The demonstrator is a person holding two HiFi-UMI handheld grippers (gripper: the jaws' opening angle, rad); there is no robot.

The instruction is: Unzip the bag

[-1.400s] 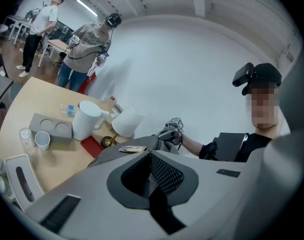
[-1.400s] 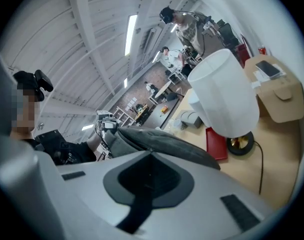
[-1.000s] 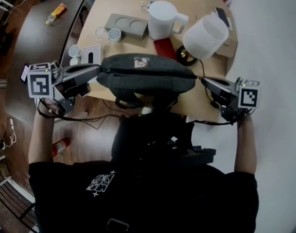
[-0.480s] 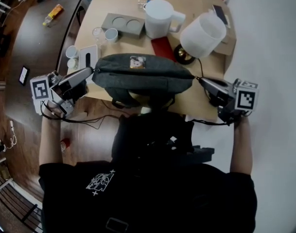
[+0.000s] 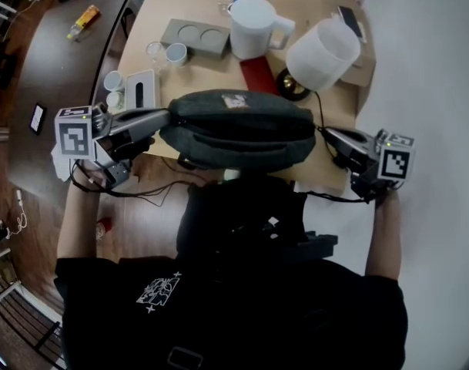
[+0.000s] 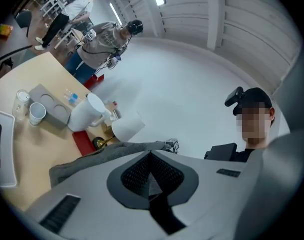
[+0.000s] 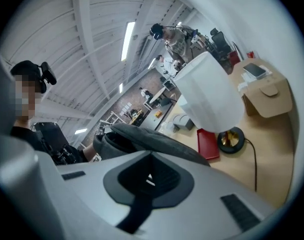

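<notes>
Tabletop of pale wood [image 5: 195, 2] carries a white jug [image 5: 253, 28] and a white lamp [image 5: 323, 51] toward its far side. The grey bag [image 5: 242, 129] lies lengthwise along the near edge, overhanging toward the person. The left gripper [image 5: 168, 116] has its jaws pressed together on the bag's left end. The right gripper [image 5: 324, 132] is pinched tight on the right end, the bag spanning between them.

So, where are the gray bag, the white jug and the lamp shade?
gray bag [image 5: 242, 133], head view, middle of its top panel.
white jug [image 5: 253, 33], head view, side of its body.
lamp shade [image 5: 320, 52], head view, its white outer wall.
</notes>
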